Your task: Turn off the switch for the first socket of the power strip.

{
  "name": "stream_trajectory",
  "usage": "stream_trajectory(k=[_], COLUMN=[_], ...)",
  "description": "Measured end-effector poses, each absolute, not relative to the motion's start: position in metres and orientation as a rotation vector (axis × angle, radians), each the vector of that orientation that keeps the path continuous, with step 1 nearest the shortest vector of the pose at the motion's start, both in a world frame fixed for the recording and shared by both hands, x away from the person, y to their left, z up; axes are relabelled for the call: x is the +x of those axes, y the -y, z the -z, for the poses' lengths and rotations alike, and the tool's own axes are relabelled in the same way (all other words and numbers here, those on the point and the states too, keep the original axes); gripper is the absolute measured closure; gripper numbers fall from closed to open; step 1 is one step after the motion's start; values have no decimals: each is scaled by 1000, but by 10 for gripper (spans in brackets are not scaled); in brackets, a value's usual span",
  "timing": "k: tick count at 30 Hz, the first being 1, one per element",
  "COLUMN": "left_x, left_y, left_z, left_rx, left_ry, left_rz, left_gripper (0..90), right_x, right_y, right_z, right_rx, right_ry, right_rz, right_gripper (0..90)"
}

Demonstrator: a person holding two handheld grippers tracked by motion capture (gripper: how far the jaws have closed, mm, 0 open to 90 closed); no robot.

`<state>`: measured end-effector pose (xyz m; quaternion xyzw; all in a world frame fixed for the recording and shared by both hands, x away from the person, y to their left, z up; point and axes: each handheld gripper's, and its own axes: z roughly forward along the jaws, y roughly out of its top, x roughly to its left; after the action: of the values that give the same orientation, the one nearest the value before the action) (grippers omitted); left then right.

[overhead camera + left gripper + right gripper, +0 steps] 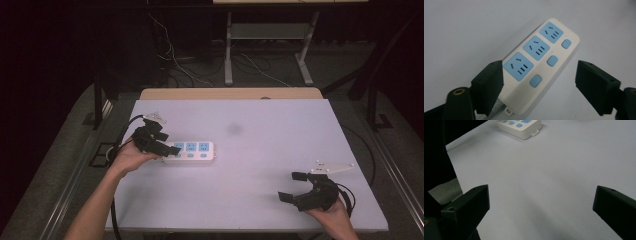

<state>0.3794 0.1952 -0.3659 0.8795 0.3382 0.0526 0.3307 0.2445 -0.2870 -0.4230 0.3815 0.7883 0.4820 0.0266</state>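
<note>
On the left half of the white table (260,125) we see a white power strip (192,152) lying flat, its long side running across the table, with three blue sockets (535,47) in a row and a blue button (535,81) beside each one. At its near end a short white cable stub and a small mounting tab stick out.

Our left gripper (167,142) sits at the strip's left end. Looking along this gripper, we see the strip's near end between the two black jaws: the left one stands against or just at the strip's long edge by the first socket, while the right one stands apart from the other edge with bare table showing between them. So the gripper is partly open around the strip and does not clamp it; whether the left jaw actually touches the casing we cannot tell.

Our right gripper (295,187) rests near the front right corner of the table, well apart from the strip, in a hand coming in from the bottom edge. Its jaws are spread wide with nothing but bare table between them. From the right gripper view the strip's (520,127) far end shows at the top, far off.
</note>
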Motion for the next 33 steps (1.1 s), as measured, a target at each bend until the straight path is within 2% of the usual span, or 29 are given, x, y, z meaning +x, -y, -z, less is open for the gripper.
stream_trajectory(k=[15, 24, 33], left_x=[386, 390, 392], left_y=[-192, -191, -185], left_z=[375, 382, 389], left_rx=[2328, 2361, 2399], left_ry=[-847, -831, -824], left_rz=[-139, -74, -83], left_gripper=[522, 726, 835], right_x=[244, 244, 244], right_y=[285, 283, 283], right_z=[423, 424, 424], right_rx=[1147, 1125, 1116], right_ry=[-2460, -2476, -2479], right_rz=[-1499, -1495, -1495], right_gripper=[5, 5, 5])
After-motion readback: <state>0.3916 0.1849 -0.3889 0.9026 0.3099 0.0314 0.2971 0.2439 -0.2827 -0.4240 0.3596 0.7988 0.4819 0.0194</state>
